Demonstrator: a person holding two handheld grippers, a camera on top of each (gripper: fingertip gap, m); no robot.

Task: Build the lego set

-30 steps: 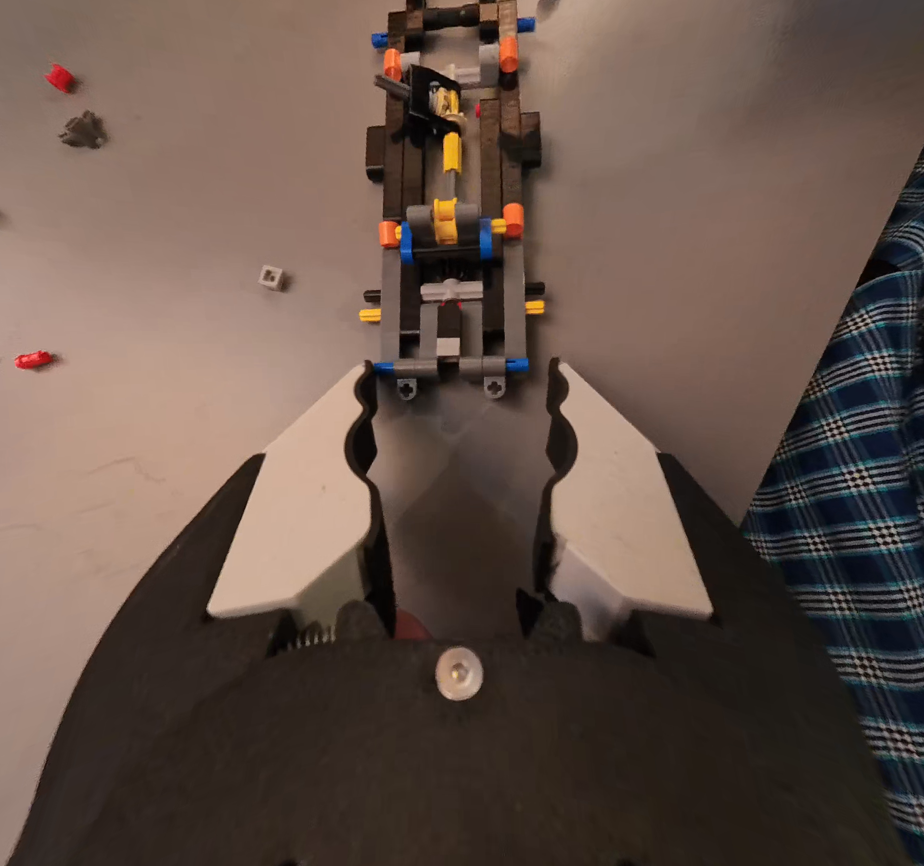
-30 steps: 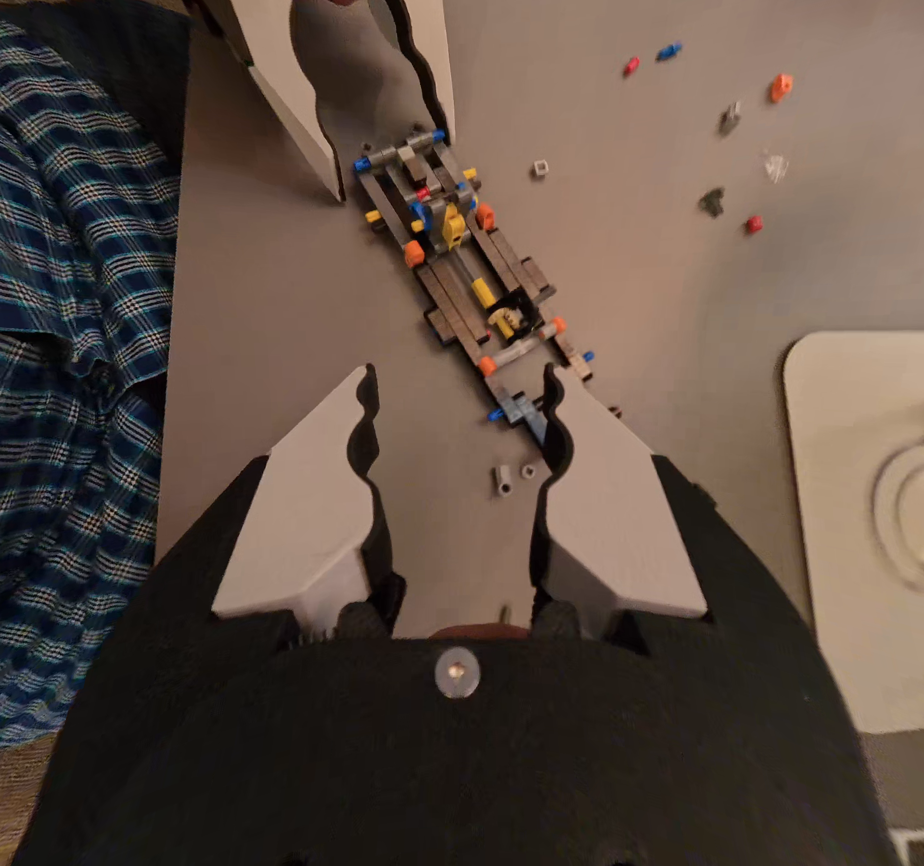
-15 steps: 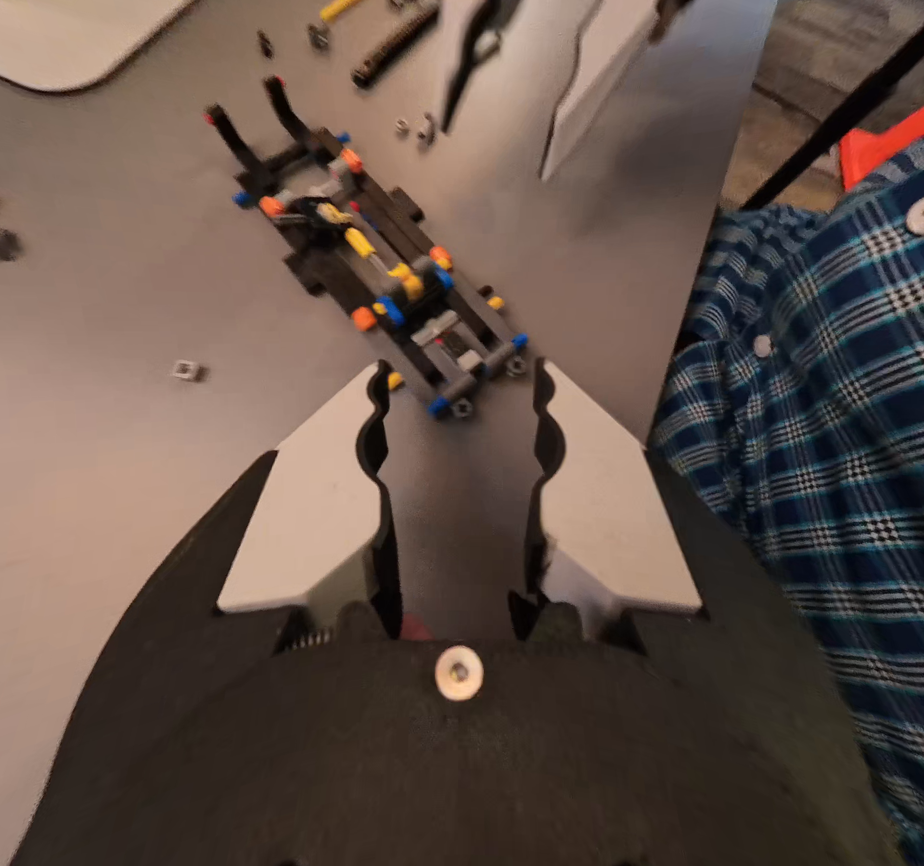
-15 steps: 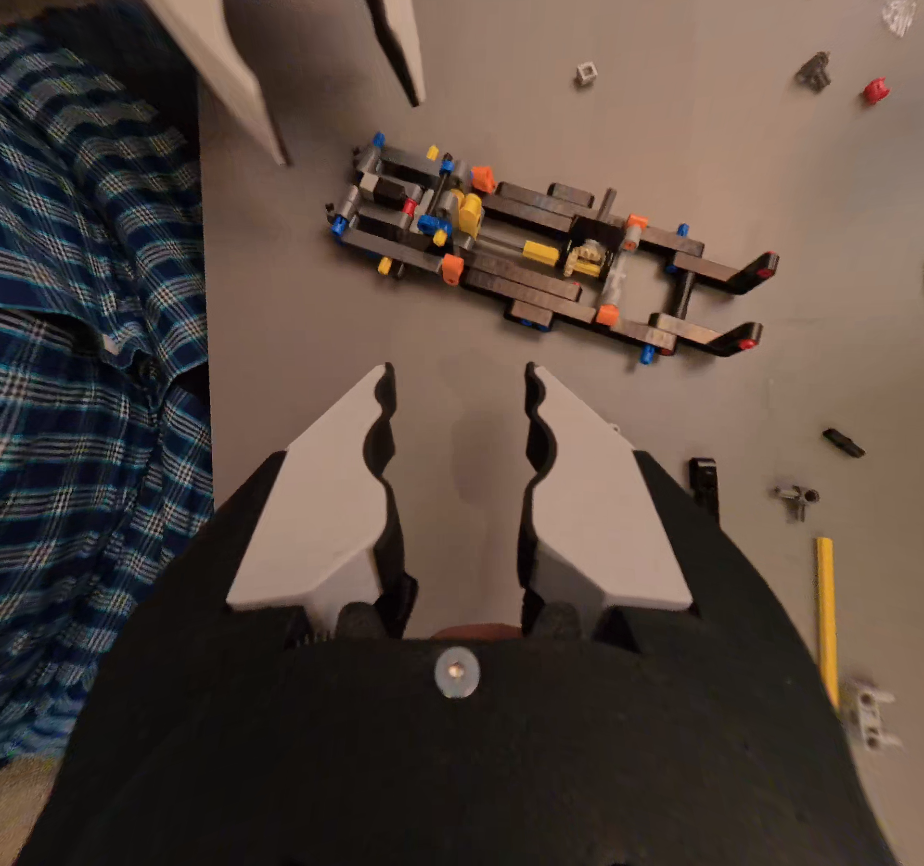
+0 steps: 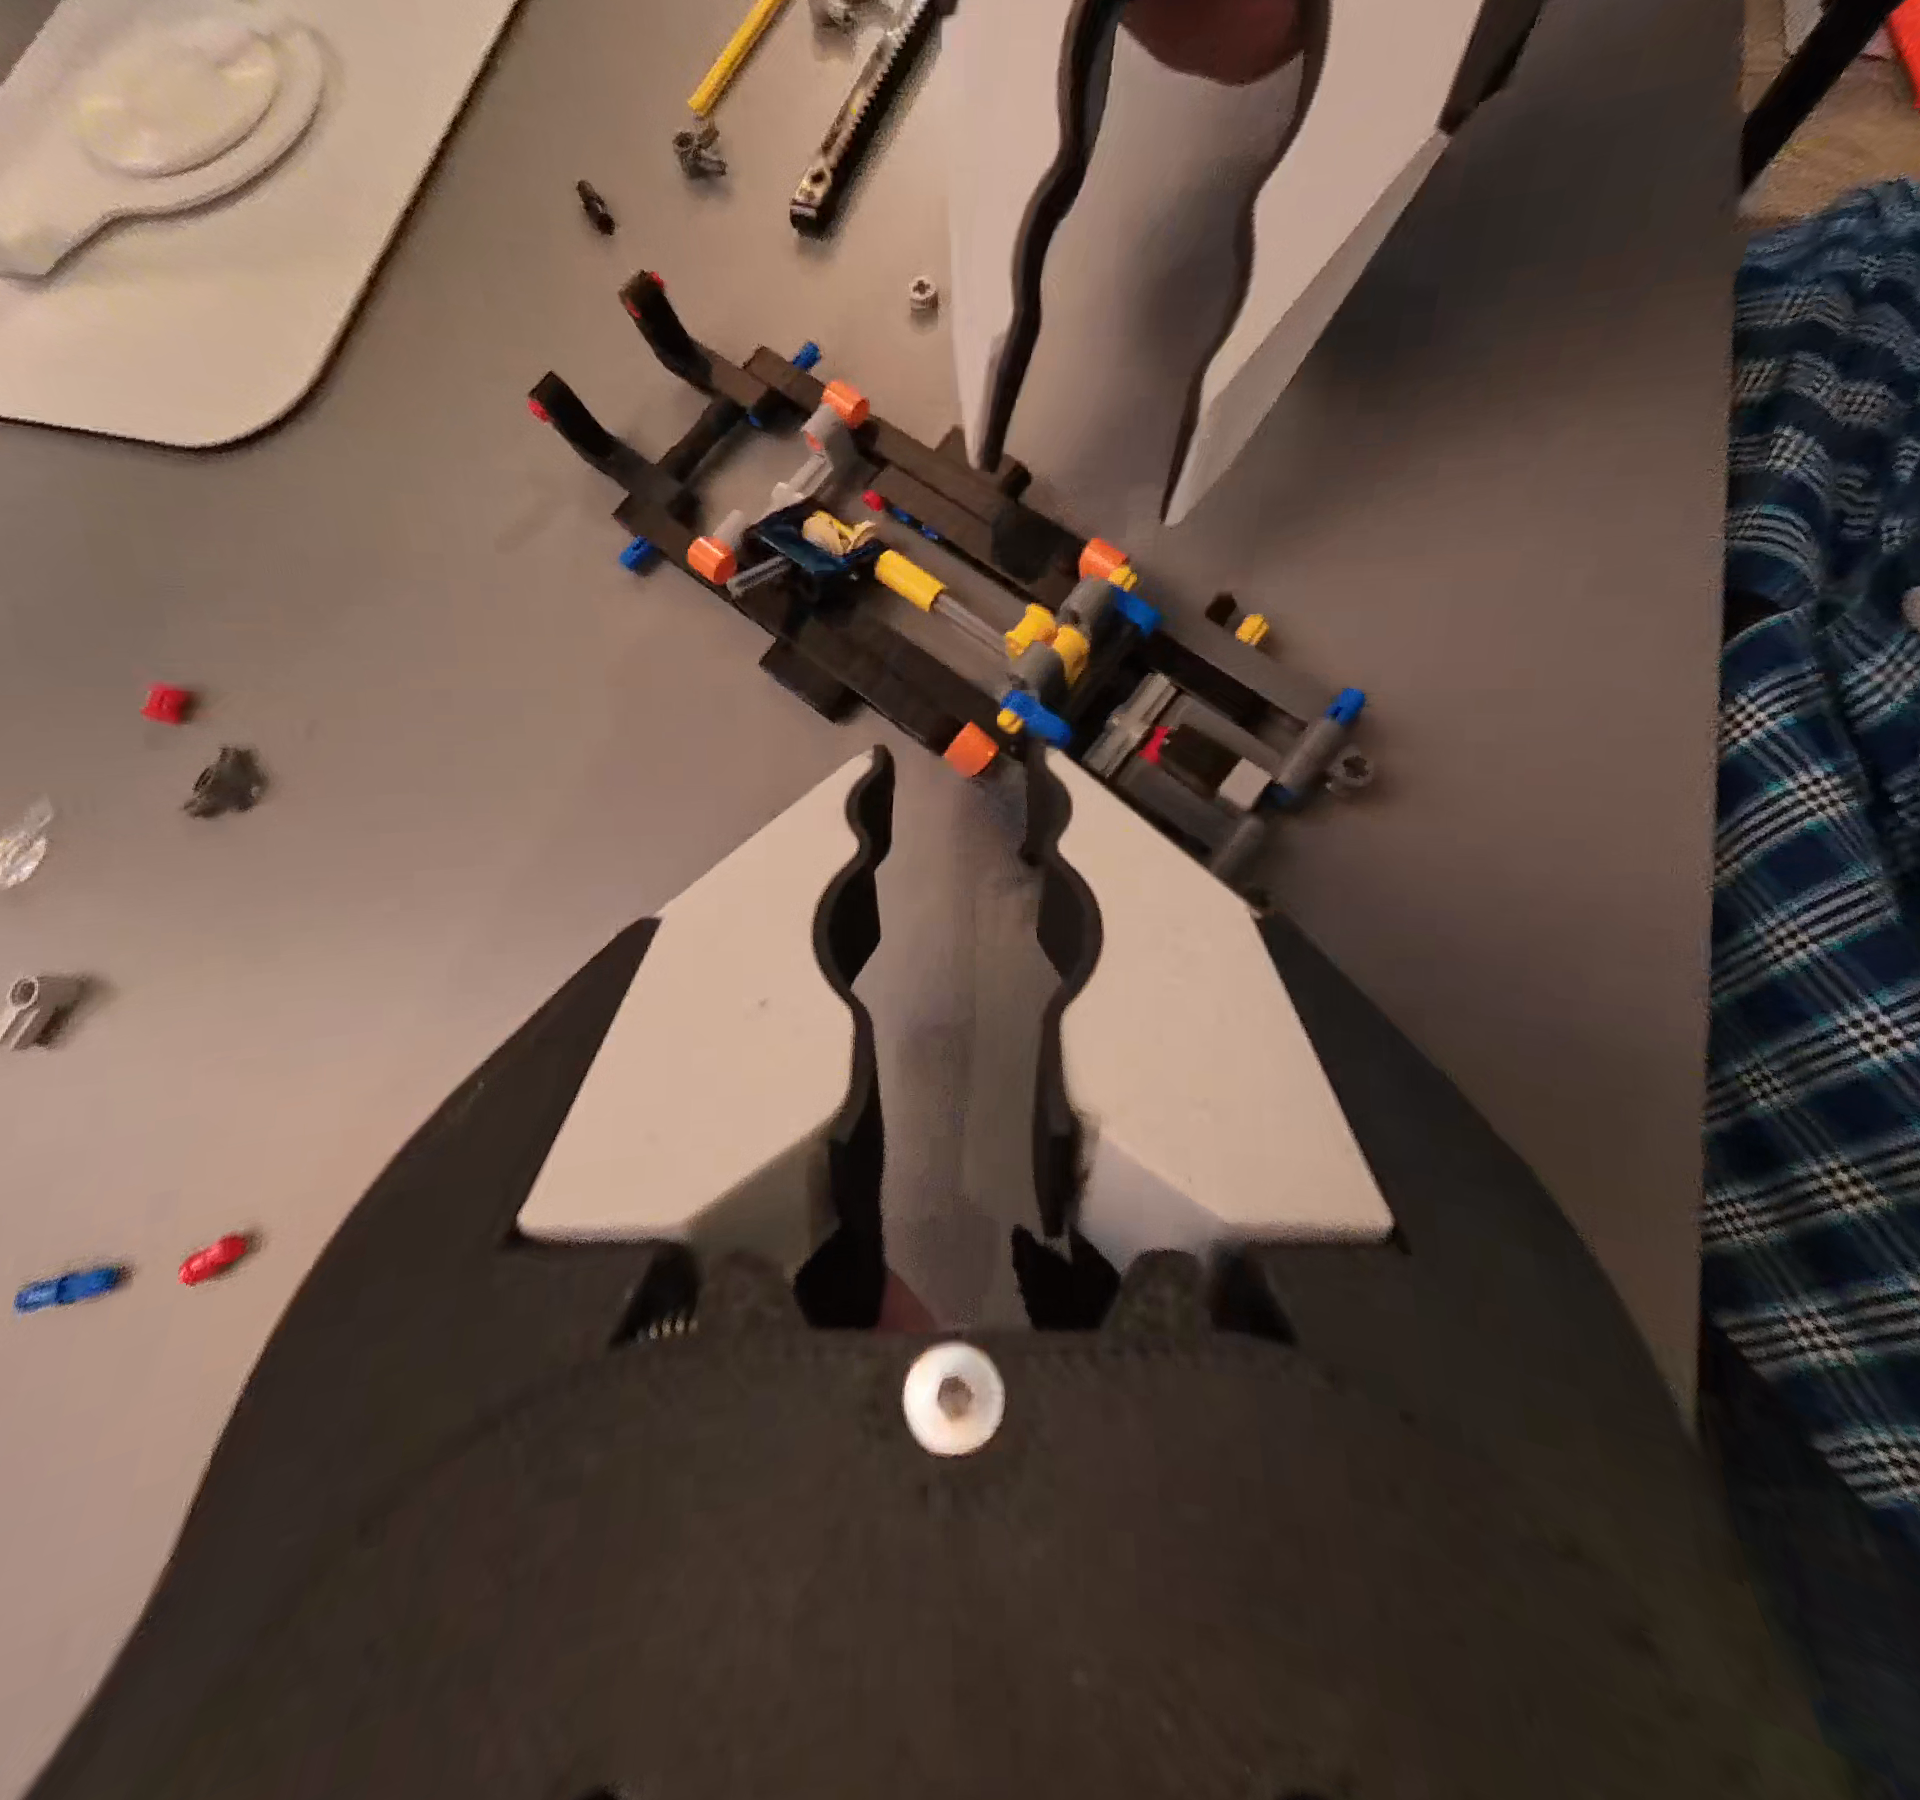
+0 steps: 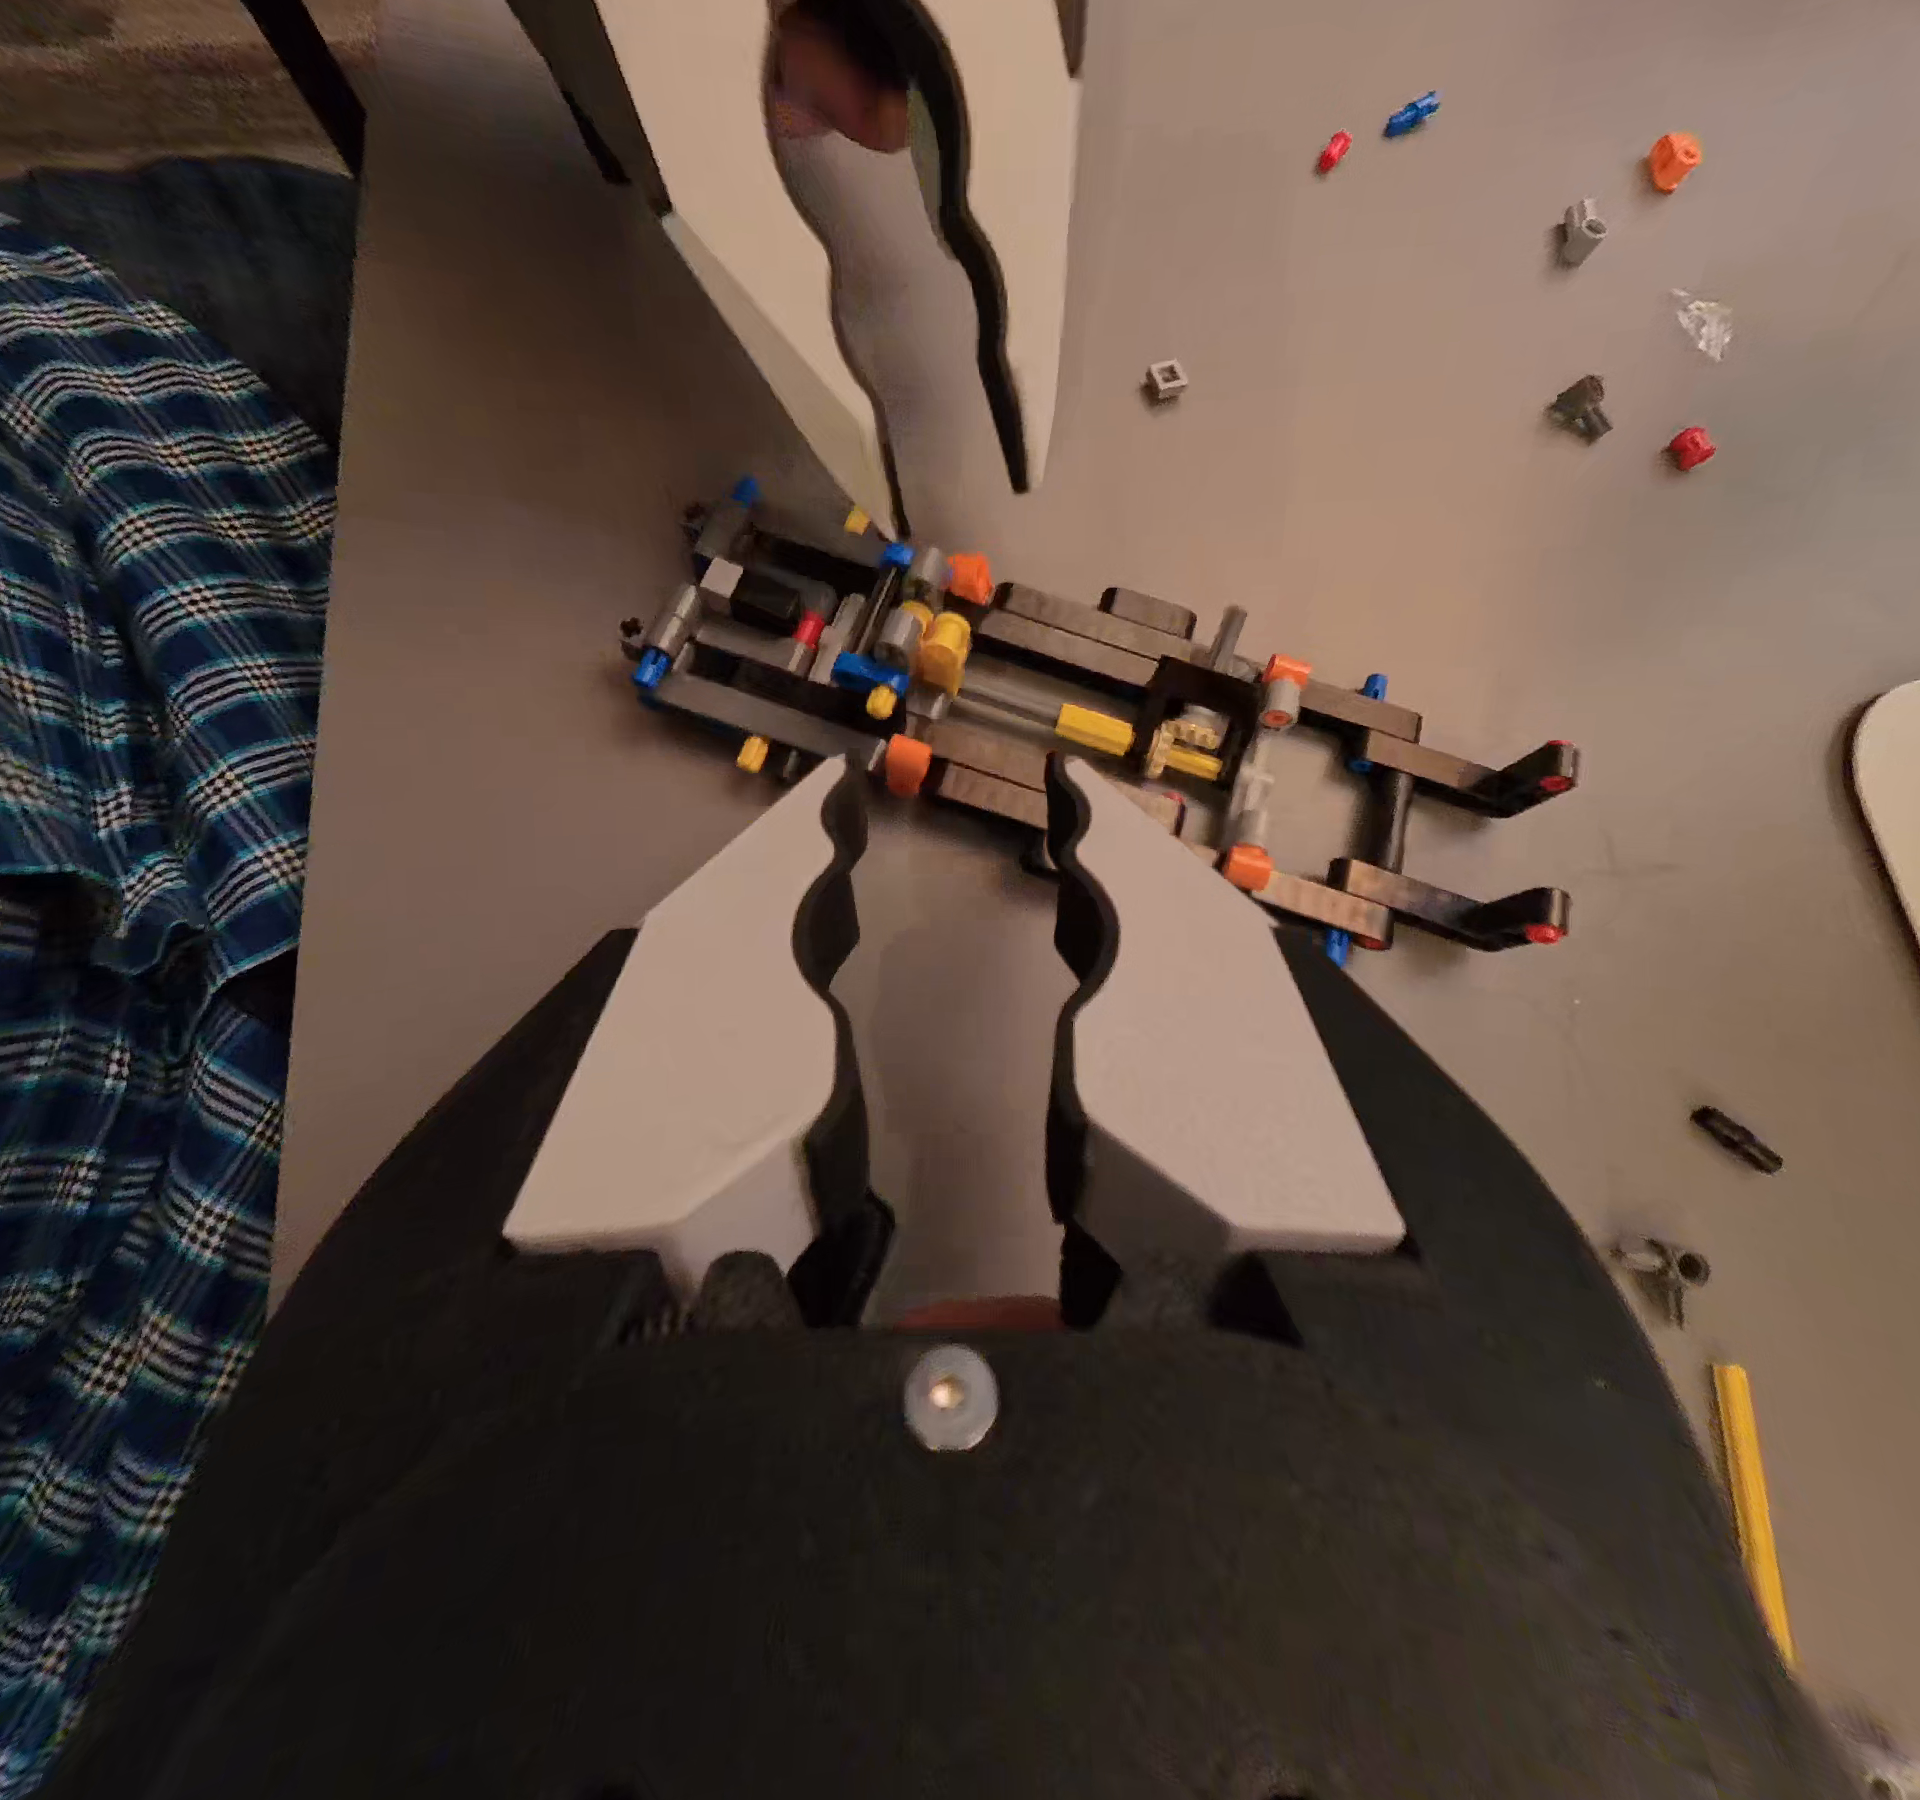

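Left gripper: jaws spread with a bare gap, nothing pinched; tips just beside the chassis's long side, right tip overlapping its edge, contact impossible to judge.
Right gripper: jaws spread, empty; tips against the opposite long side, right finger covering part of the black beams.
Lego chassis: flat on the grey tabletop, lying between the two grippers; black and grey beams, orange bushes, blue pins, a yellow axle sleeve down the middle; two black prongs with red tips pointing toward 10 o'clock in the left wrist view, toward 3 o'clock in the right wrist view.
Hidden: near corner of the chassis behind the left gripper's right finger; small centre gear blurred.
Loose parts, left wrist view: yellow axle, toothed rack and grey connectors at 12 o'clock, partly blurred; red pin and blue pin at 8 o'clock.
Loose parts, right wrist view: orange bush, clear piece at 2 o'clock, shape hard to read.
White pad: at 10 o'clock, cut off by the frame.
Plaid cloth: at 3 o'clock past the tabletop edge, cut off.
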